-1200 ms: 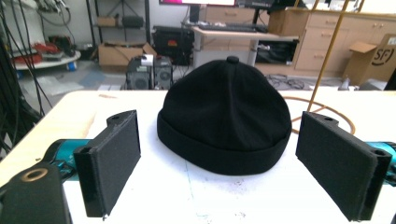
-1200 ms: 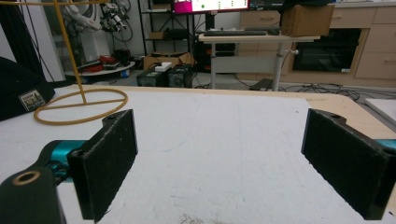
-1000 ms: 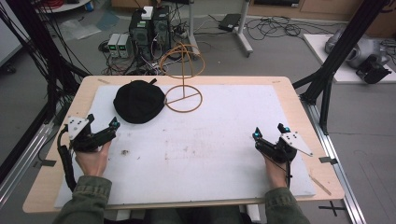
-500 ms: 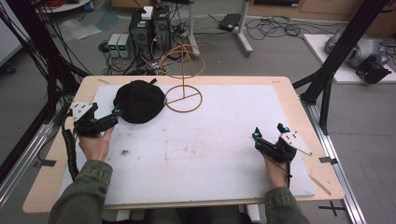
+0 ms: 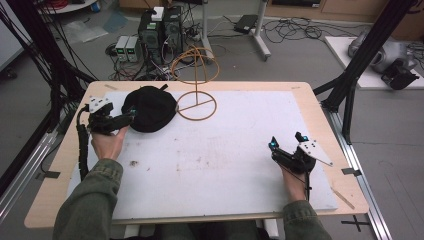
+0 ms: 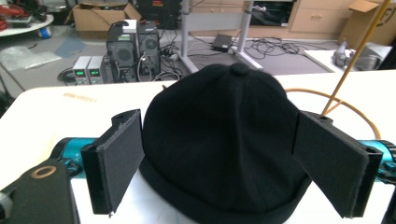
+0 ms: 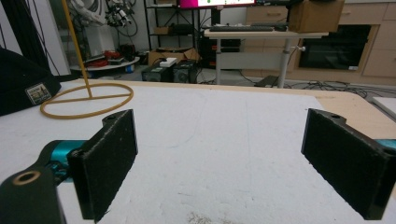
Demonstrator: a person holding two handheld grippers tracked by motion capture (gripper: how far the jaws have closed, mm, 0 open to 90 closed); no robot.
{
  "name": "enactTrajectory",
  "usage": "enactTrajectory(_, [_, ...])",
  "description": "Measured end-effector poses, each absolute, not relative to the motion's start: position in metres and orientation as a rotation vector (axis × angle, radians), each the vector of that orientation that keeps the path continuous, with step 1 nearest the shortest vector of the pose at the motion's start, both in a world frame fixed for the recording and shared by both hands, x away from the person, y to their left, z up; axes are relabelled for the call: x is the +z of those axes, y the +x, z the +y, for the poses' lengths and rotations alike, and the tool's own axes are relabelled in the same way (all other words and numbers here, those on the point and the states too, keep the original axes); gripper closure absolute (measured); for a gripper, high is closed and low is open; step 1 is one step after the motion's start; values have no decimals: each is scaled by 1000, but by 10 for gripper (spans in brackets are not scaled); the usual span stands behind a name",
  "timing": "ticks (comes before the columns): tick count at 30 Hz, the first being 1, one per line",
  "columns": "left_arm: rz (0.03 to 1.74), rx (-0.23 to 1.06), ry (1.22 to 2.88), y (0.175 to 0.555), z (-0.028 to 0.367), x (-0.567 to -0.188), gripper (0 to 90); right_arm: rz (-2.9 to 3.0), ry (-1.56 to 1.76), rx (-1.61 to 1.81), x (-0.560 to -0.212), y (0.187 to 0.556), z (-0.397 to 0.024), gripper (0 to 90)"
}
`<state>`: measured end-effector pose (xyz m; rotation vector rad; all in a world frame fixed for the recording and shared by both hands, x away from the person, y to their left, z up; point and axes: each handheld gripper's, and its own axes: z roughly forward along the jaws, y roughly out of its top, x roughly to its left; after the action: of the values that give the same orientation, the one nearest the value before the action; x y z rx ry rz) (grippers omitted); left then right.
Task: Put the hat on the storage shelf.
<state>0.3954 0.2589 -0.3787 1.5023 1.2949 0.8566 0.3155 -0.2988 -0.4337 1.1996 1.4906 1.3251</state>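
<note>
Left gripper view: black hat [image 6: 224,144] between wide-spread fingers [image 6: 119,161] of left gripper [image 6: 224,163], untouched.

One black beanie [image 5: 149,108] is counted on the table; one orange wire hat stand [image 5: 196,95] is seen beside it; two hand-held grippers are counted, the left gripper [image 5: 131,116] and the right gripper [image 5: 285,140]; one white mat [image 5: 225,150] is laid over one wooden table [image 5: 320,107].

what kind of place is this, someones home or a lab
Most likely a robotics or data-collection lab, not a home: power supplies and cables lie on the floor, black rig struts frame the table, and a person holds a sensor-fitted left gripper by a black hat.
</note>
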Motion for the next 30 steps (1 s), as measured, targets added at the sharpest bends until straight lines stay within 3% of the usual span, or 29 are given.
enactTrajectory(9, [1317,802,1674,429,239,-387,168,1499,1199,1333,-433,316,-299,98])
enactTrajectory(20, [1351,783,1674,451,226,-393,187,1510,1197,1338,-433,314,-300,98])
enactTrajectory(30, [1378,746,1729,456,229,-403,270,1523,1180,1339,-434,315,-300,98])
